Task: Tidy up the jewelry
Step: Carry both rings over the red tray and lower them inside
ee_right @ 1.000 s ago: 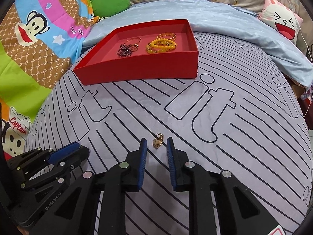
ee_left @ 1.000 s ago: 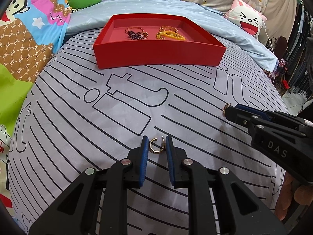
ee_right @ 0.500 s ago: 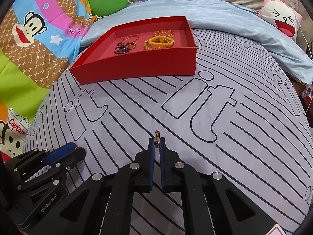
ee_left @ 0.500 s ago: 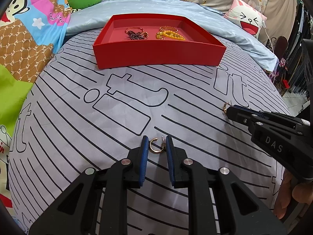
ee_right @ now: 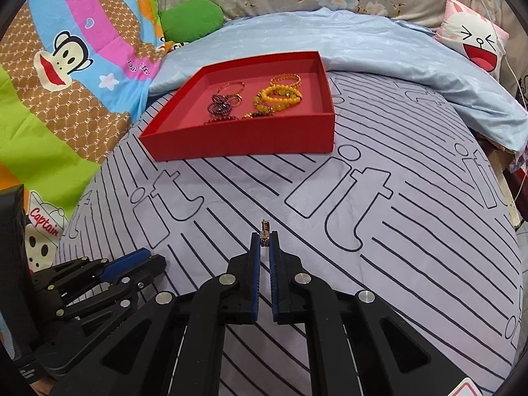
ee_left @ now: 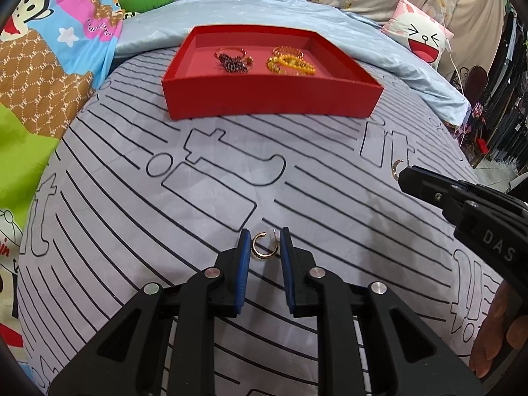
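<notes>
While our left gripper [ee_left: 263, 247] stands parted, small gold C-shaped hoop earring [ee_left: 265, 246] lies on grey striped bedsheet [ee_left: 204, 204] between its blue pads. Further right, our right gripper [ee_right: 264, 243] pinches second gold hoop earring [ee_right: 265, 232] at fingertips. Red rectangular cardboard tray [ee_right: 244, 142] with bracelets sits well beyond.
</notes>
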`<state>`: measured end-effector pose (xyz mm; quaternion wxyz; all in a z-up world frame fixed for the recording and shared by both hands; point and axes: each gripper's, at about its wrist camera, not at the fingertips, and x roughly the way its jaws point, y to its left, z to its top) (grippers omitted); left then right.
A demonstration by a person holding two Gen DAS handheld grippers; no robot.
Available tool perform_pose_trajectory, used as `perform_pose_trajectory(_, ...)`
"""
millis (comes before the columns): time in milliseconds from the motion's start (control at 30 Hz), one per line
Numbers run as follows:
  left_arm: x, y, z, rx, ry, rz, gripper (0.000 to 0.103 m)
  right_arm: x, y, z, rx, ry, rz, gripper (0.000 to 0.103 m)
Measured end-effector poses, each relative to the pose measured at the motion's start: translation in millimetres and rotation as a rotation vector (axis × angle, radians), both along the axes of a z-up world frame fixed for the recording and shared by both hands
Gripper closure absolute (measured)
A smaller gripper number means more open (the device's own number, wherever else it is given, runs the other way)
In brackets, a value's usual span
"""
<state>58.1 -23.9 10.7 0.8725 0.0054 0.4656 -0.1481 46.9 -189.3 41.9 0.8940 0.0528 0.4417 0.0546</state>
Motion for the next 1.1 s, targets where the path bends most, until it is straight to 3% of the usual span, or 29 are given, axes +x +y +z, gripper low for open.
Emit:
perform_pose_trajectory(667, 40.4, -4.5, 56.3, -0.014, -0.11, 0.022, 0.085, 22.9, 9.1, 47.8, -0.003, -0.111, 0.041, 0.098)
perform_pose_trajectory(1100, 98.8, -14.0, 80.6, 0.01, -0.172, 0.036, 0.085, 77.6, 6.0, 67.1, -0.027, -0.17, 0.039, 0.098)
